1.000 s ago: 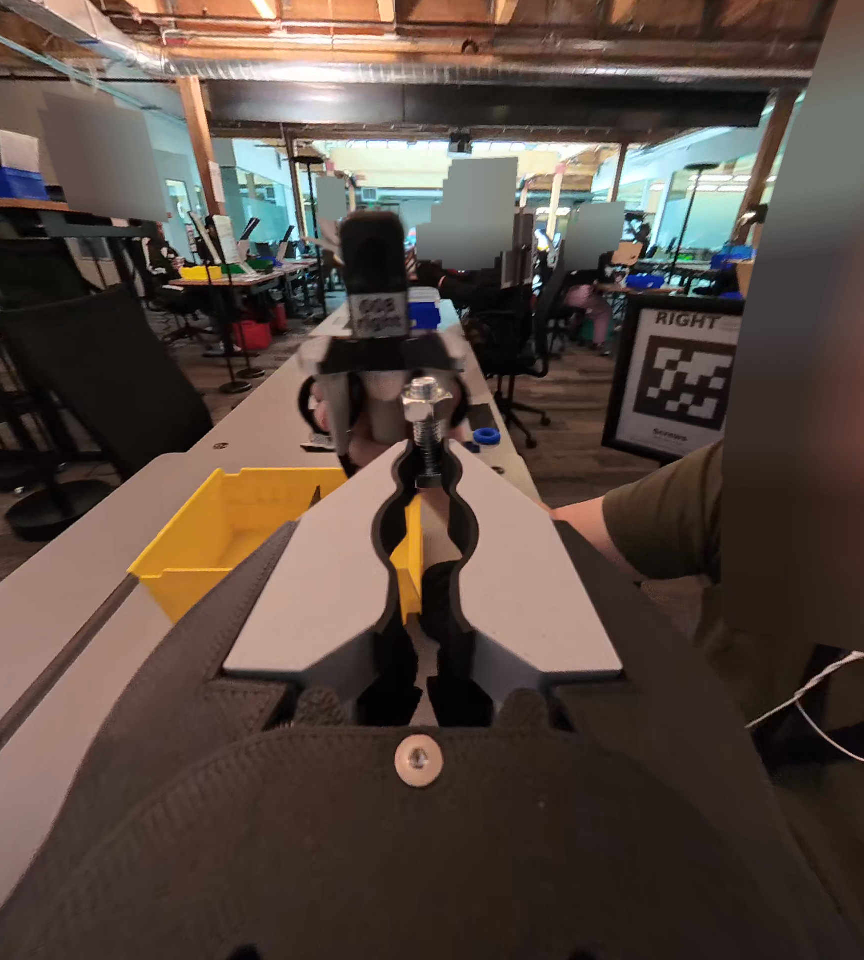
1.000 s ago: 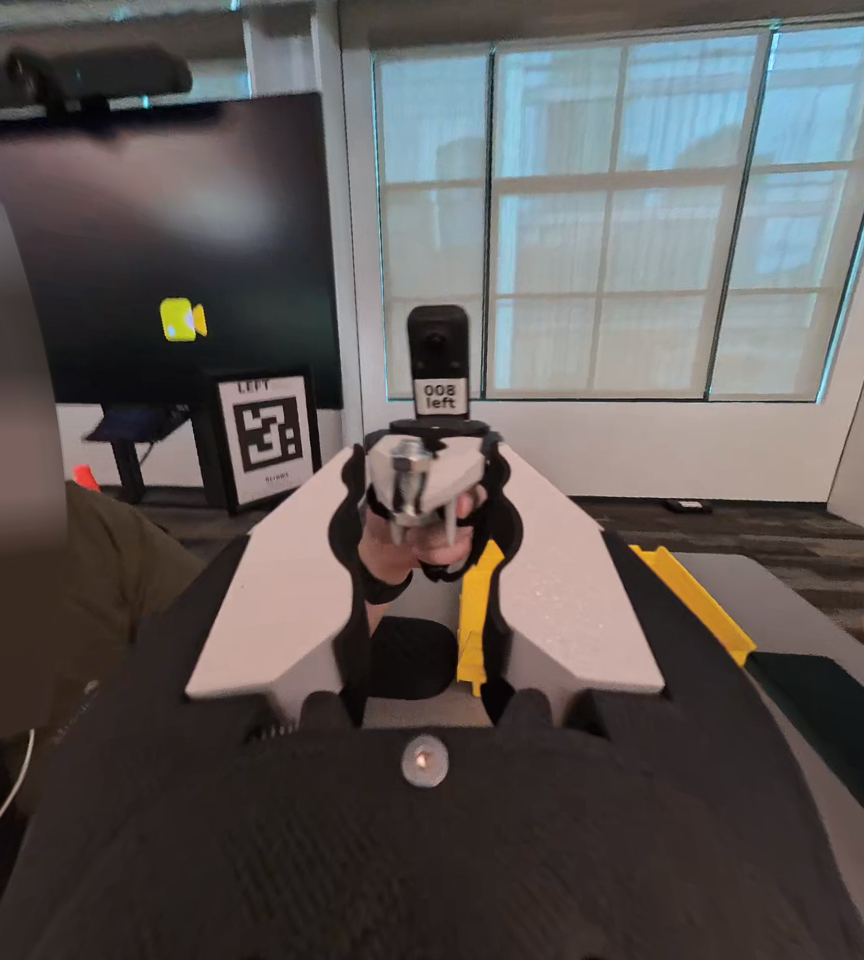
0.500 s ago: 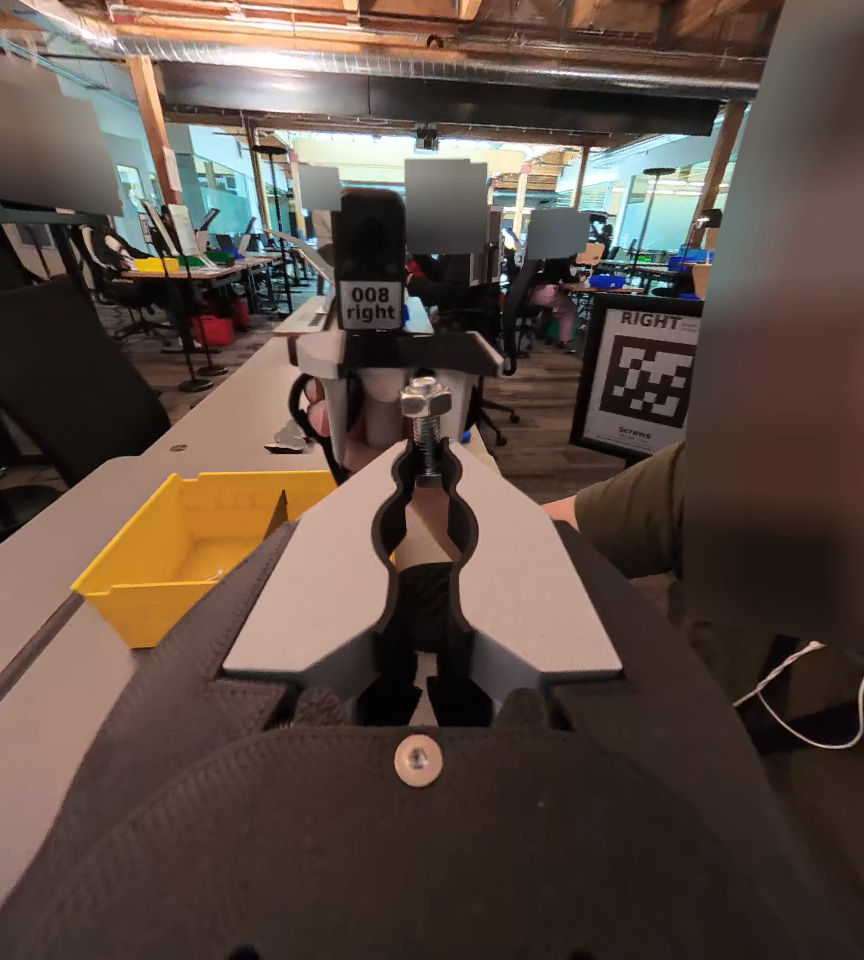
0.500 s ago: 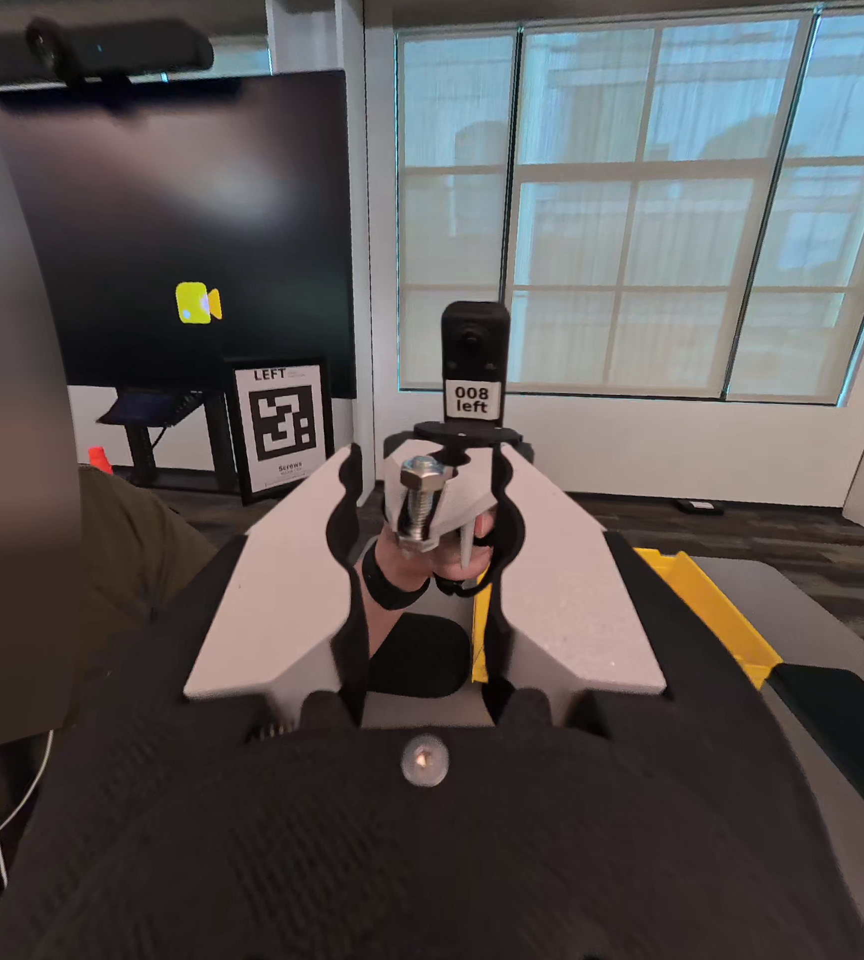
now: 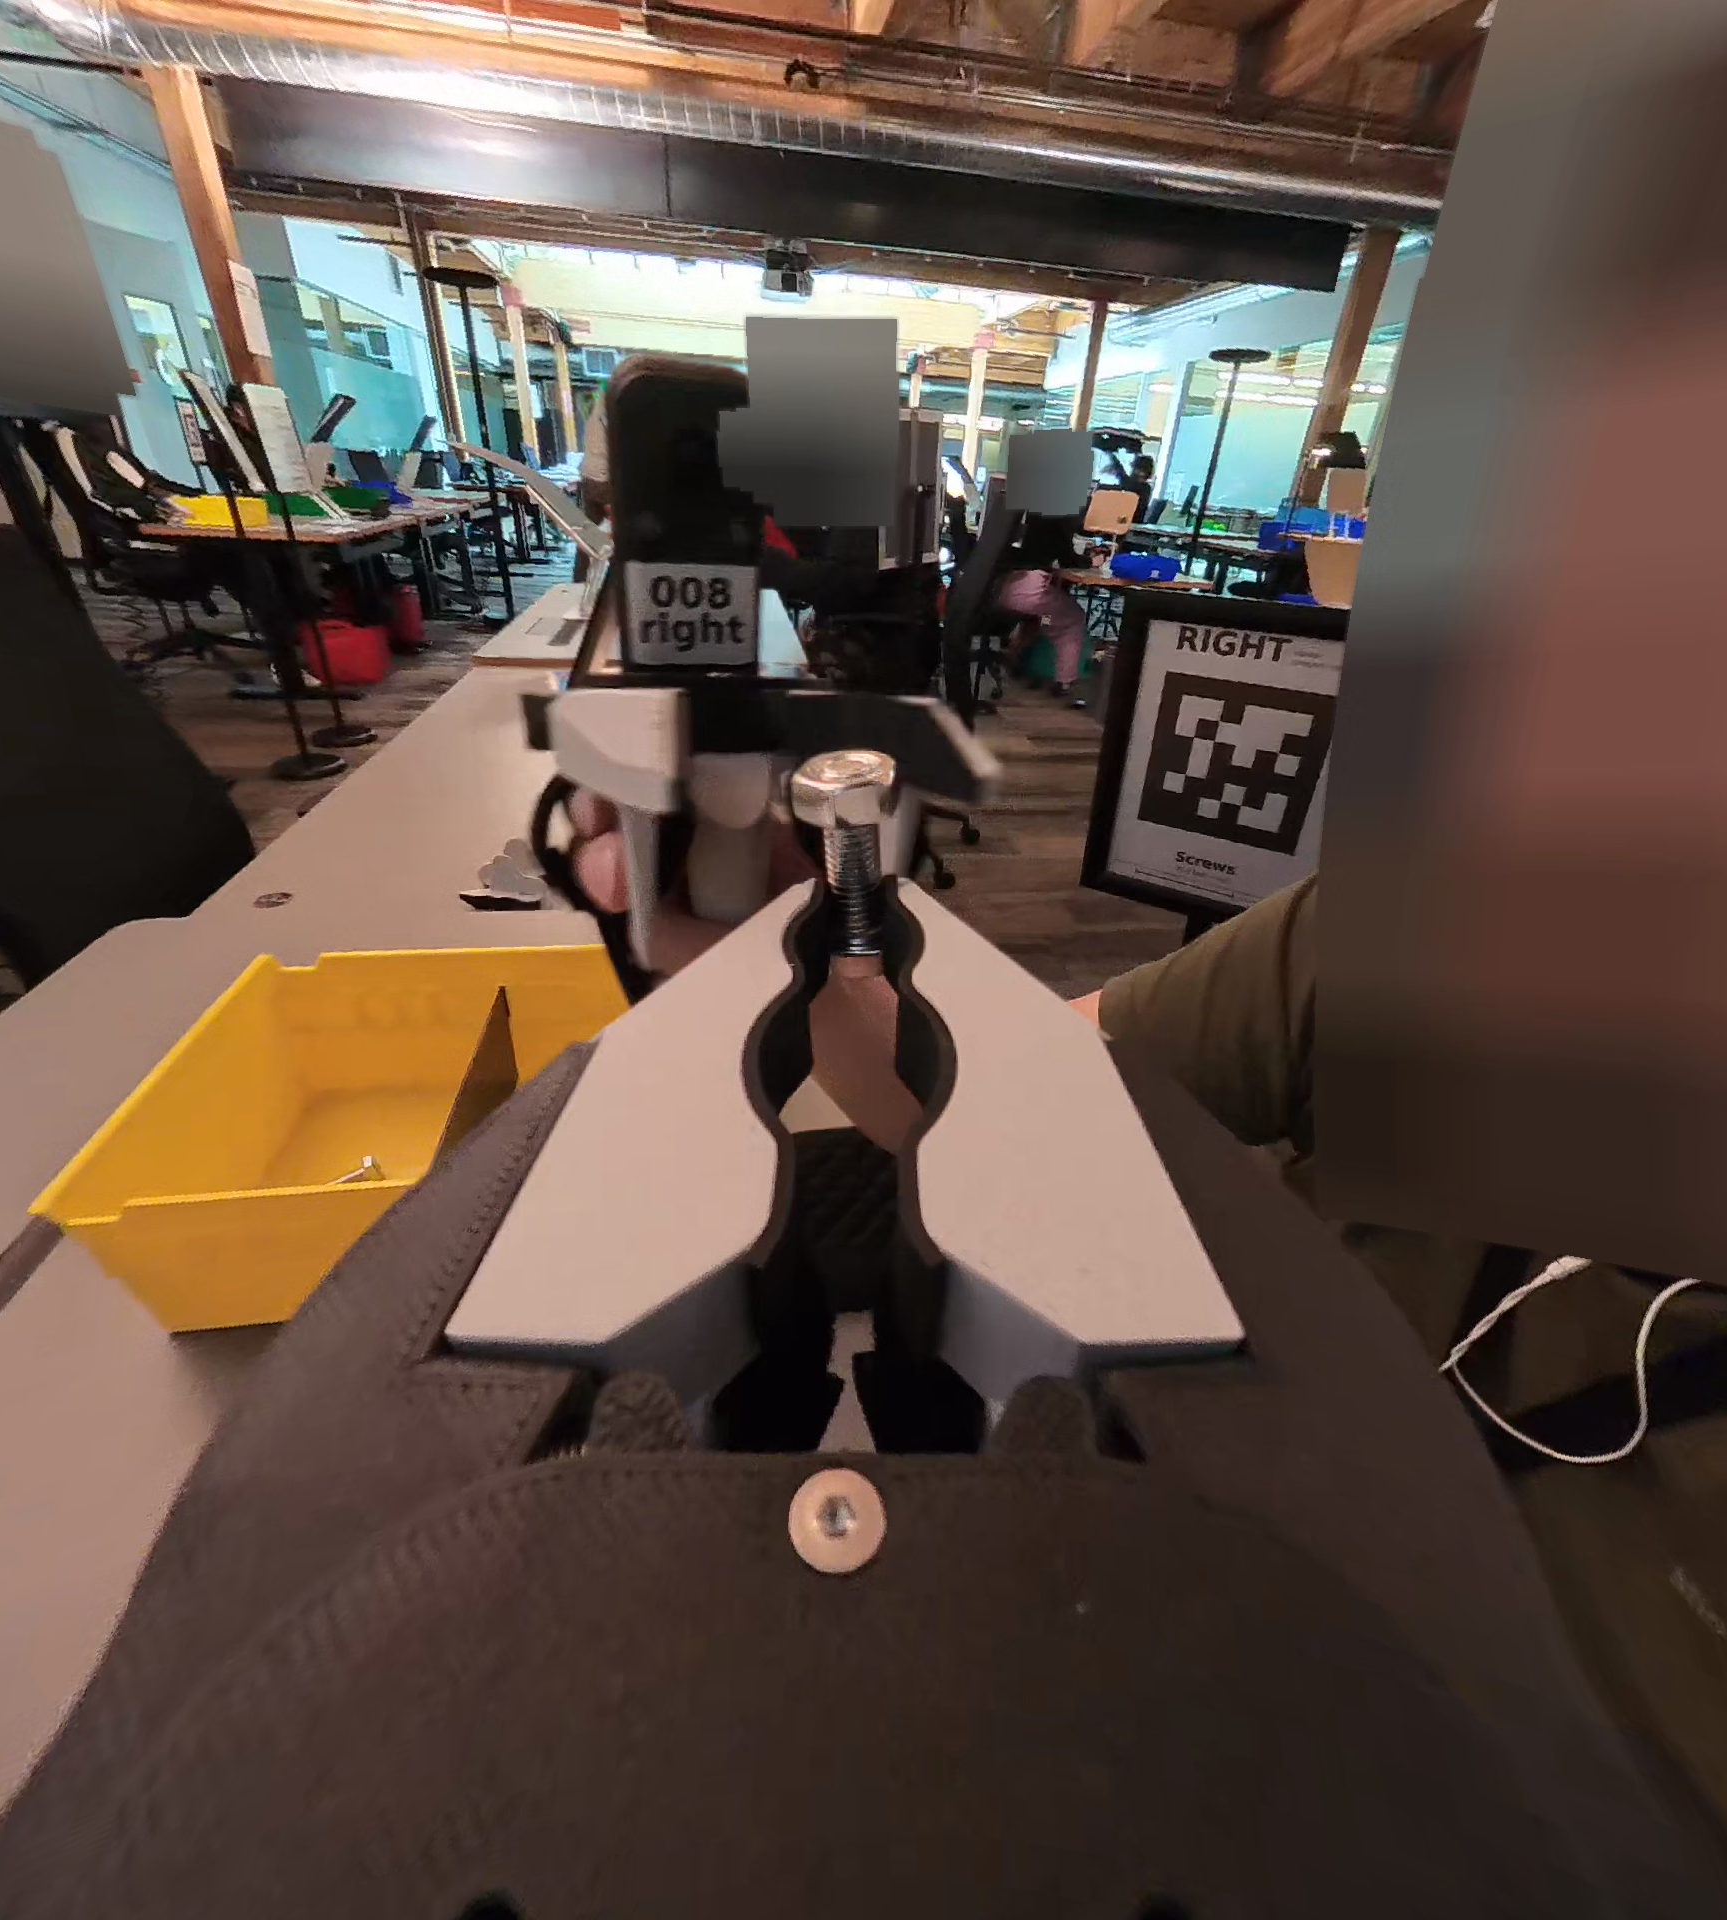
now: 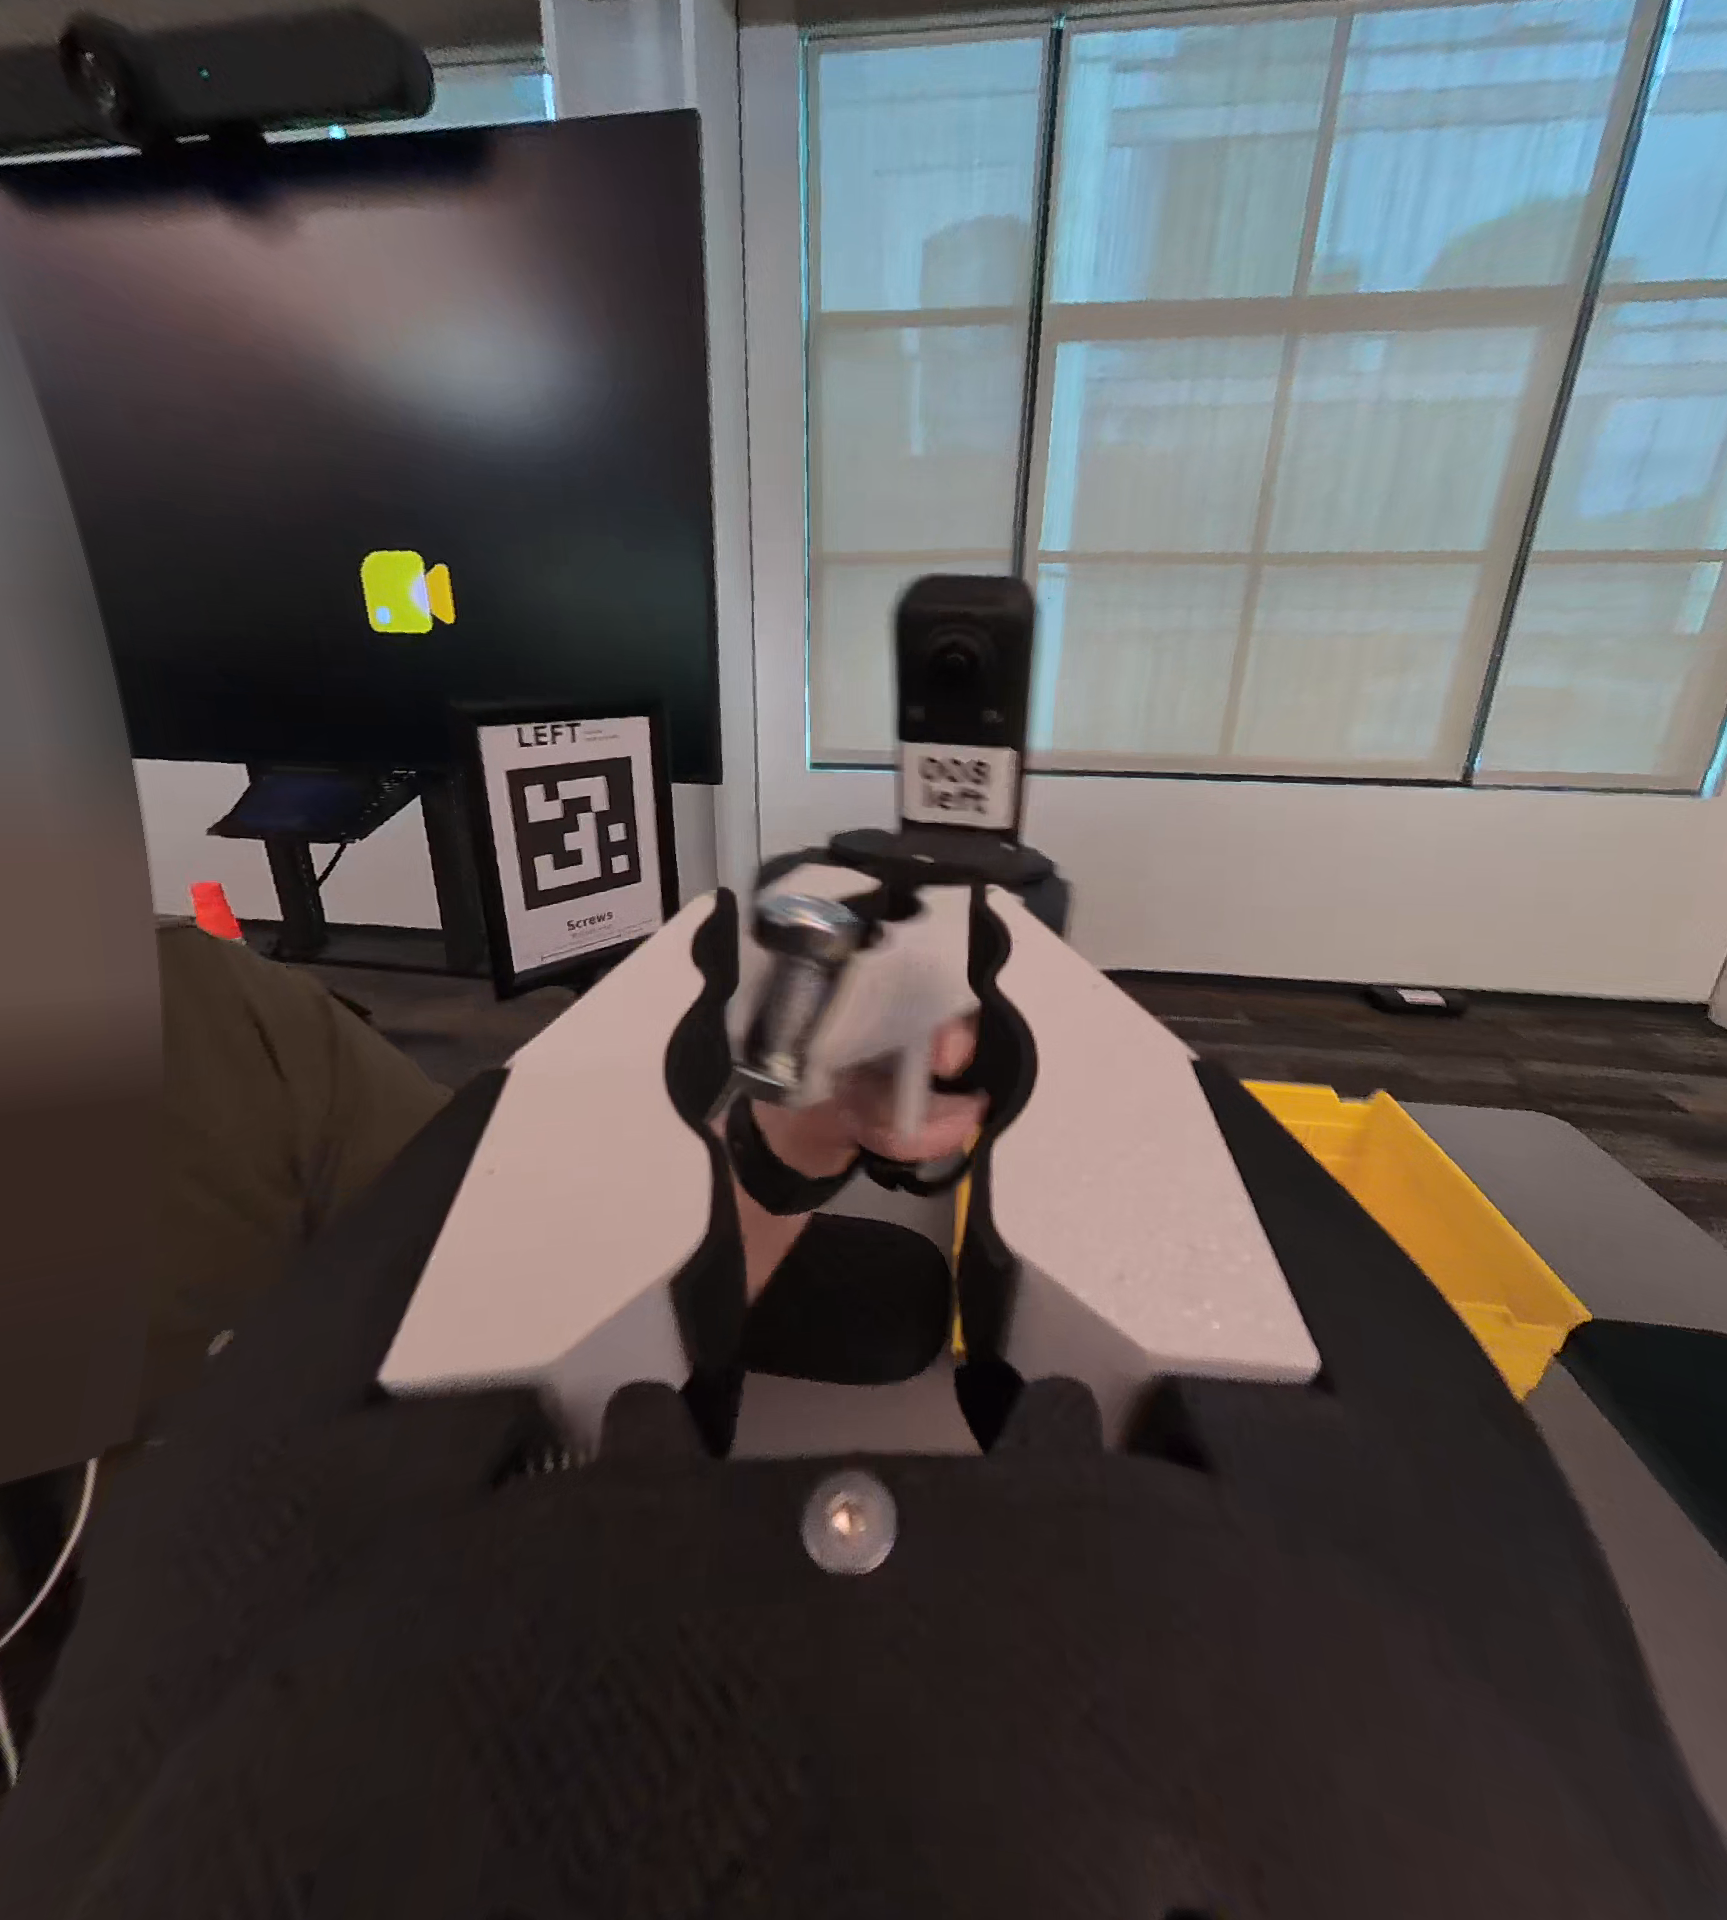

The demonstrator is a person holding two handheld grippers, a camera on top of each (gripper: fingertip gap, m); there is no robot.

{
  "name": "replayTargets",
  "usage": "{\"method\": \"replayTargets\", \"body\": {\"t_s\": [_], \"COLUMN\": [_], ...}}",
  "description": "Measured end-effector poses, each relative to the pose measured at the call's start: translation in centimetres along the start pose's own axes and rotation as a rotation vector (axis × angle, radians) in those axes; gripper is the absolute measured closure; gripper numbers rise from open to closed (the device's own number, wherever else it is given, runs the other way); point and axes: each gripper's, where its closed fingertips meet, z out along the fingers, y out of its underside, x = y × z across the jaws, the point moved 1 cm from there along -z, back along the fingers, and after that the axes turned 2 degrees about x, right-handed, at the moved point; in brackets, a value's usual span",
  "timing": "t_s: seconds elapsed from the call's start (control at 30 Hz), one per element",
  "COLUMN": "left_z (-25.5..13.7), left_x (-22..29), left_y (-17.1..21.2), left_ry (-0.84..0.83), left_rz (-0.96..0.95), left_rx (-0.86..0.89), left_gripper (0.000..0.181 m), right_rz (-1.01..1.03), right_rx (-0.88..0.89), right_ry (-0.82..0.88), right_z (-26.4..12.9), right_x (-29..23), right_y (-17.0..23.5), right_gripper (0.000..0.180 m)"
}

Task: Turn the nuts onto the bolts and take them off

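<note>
Grey tabletop (image 5: 163, 997) stretches below us, office desks behind. Our left gripper (image 5: 851, 914) pinches the threaded shank of a silver hex-head steel bolt (image 5: 843, 831), head up. From the right wrist view that bolt (image 6: 794, 987) is blurred, sitting between our right gripper's (image 6: 848, 997) spread fingers, untouched. Whether a nut rides it, we cannot tell. Only the left wrist view shows inside the yellow plastic bin (image 5: 246, 1132): one small metal piece, half hidden.

Right gripper (image 6: 854, 971) jaws spread wide apart, empty. Beyond them, left gripper (image 6: 807, 1023) pinches a silver bolt (image 6: 791, 997), head up, tilted and blurred. Yellow bin (image 6: 1430, 1216) on table (image 6: 1524, 1153), right.
</note>
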Motion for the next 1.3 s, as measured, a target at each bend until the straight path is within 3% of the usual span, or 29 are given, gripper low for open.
{"method": "replayTargets", "body": {"t_s": [0.07,0.1,0.17,0.33,0.43,0.57,0.67,0.93,1.1,1.17,1.3], "left_z": [0.1,-0.2,-0.6,-0.8,-0.2,0.0,-0.5,-0.8,-0.4,-0.7,-0.9], "left_x": [0.0,-0.3,0.7,-1.1,-1.1,-0.9,-0.7,-2.0,-1.7,-2.1,-2.1], "left_y": [0.0,-0.1,-0.8,0.1,0.6,0.6,0.3,0.8,1.0,1.0,0.7], "left_ry": [-0.026,-0.051,0.018,-0.112,-0.101,-0.115,-0.121,-0.204,-0.202,-0.224,-0.207], "left_rz": [0.022,0.030,0.012,0.053,0.044,0.067,0.086,0.101,0.106,0.111,0.087], "left_rx": [-0.005,0.001,0.034,-0.033,-0.055,-0.069,-0.066,-0.105,-0.119,-0.121,-0.098], "left_gripper": [0.173,0.173,0.173,0.173,0.173,0.173,0.173,0.173,0.173,0.173,0.173], "right_rz": [0.081,0.129,0.142,0.029,0.024,0.035,0.090,0.005,0.059,0.099,0.078], "right_rx": [0.029,0.049,0.074,0.010,0.001,-0.011,-0.002,-0.039,-0.038,-0.022,-0.014], "right_ry": [-0.016,0.017,0.054,-0.029,-0.052,0.006,0.097,0.004,0.014,0.059,-0.007], "right_z": [-1.3,-2.2,-3.3,-1.4,-0.3,-1.3,-3.2,-1.0,-1.8,-2.7,-2.5], "right_x": [1.6,2.9,4.2,0.1,-1.0,1.5,4.4,0.5,2.4,3.8,2.3], "right_y": [-0.1,-0.3,-0.6,-0.9,-0.6,0.2,0.3,0.1,0.8,0.7,0.1], "right_gripper": [0.126,0.142,0.142,0.135,0.136,0.132,0.145,0.139,0.134,0.146,0.145]}}
